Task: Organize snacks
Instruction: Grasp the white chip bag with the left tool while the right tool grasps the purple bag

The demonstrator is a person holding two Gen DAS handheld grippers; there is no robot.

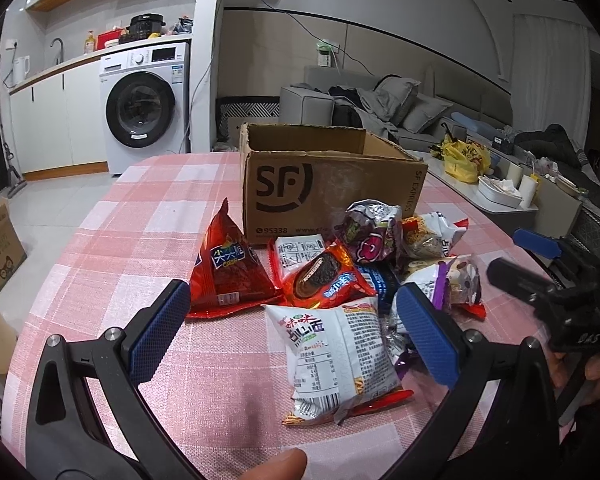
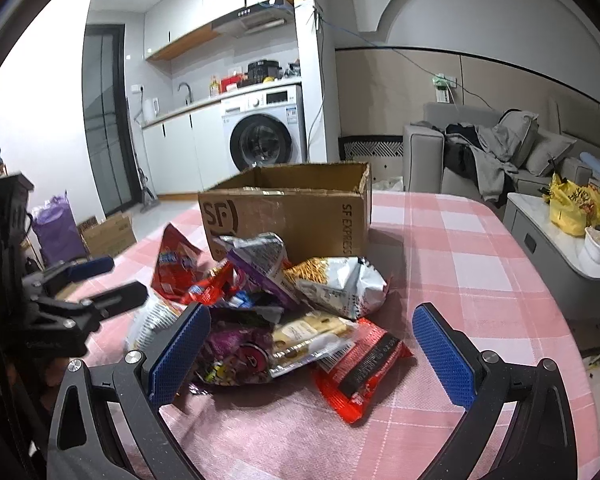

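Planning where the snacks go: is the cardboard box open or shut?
Open. The cardboard box stands upright on the table with no flaps over its top; its inner walls show. What's inside, I cannot tell.

We see a white washing machine under the kitchen counter w/ sink, grey sofa by beige wall, pale tiled floor.

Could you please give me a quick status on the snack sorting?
Left gripper open, right gripper open, both empty. Snack pile on the table, cardboard box open behind it. Nothing in the way.
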